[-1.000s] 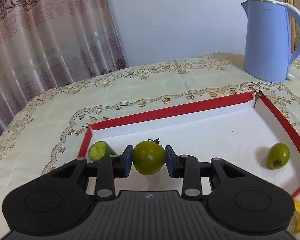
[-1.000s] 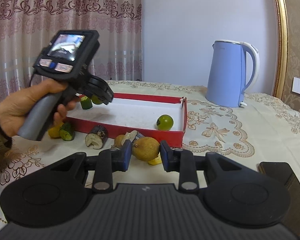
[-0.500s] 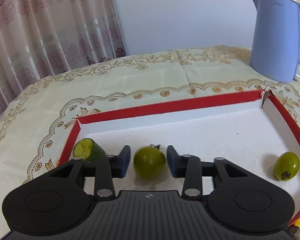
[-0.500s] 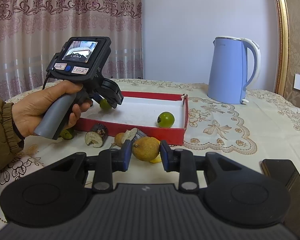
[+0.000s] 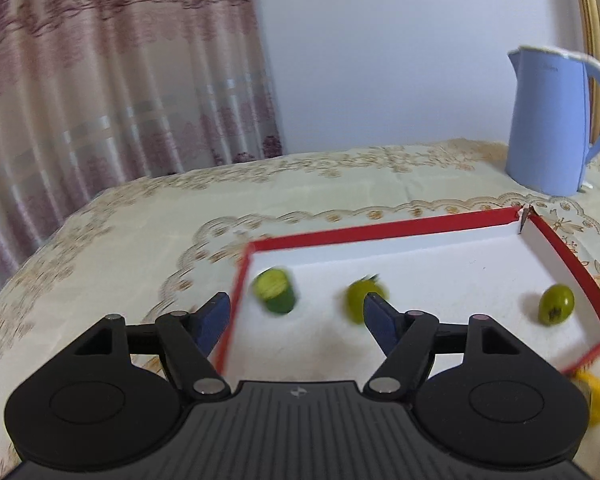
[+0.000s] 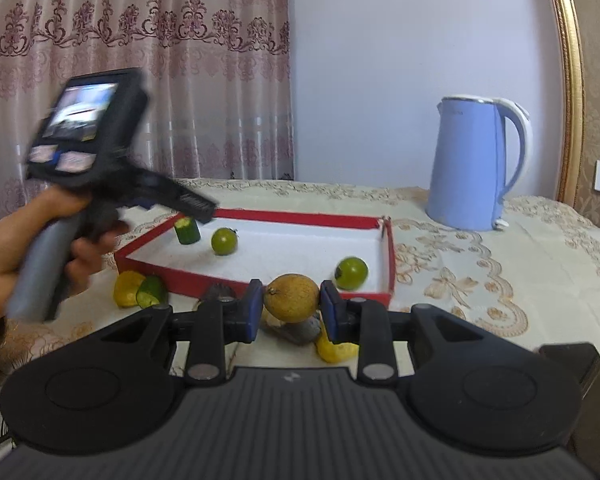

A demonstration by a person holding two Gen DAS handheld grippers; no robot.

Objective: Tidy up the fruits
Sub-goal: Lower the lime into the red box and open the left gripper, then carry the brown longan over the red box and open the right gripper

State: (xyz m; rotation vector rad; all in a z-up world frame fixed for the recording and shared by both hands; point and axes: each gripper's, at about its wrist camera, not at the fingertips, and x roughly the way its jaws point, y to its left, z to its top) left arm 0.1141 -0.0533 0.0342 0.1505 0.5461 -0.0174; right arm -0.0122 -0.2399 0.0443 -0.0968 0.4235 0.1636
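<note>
Left gripper (image 5: 296,316) spreading wider, nothing between the pads, a green tomato (image 5: 364,294) sitting free just past the right-hand pad on the white floor of the red-rimmed tray (image 5: 380,228). Right gripper (image 6: 290,304) pinched tight on a tan, yellowish round fruit (image 6: 292,298), held above the near tray wall and the leftovers on the tablecloth.

Inside the tray: a cut cucumber stub (image 5: 274,290) by the left corner, that tomato beside it, a second green tomato (image 5: 556,304) near the right wall. Three pieces in, then.

Outside, along the near edge: yellow piece (image 6: 126,288), cucumber slice (image 6: 150,292), dark-skinned chunk (image 6: 218,292) partly hidden, another yellow scrap (image 6: 336,350) under the right gripper. Roughly halfway by the look of it; tan fruit likely next in. Blue kettle (image 6: 472,164) well behind, out of play.
</note>
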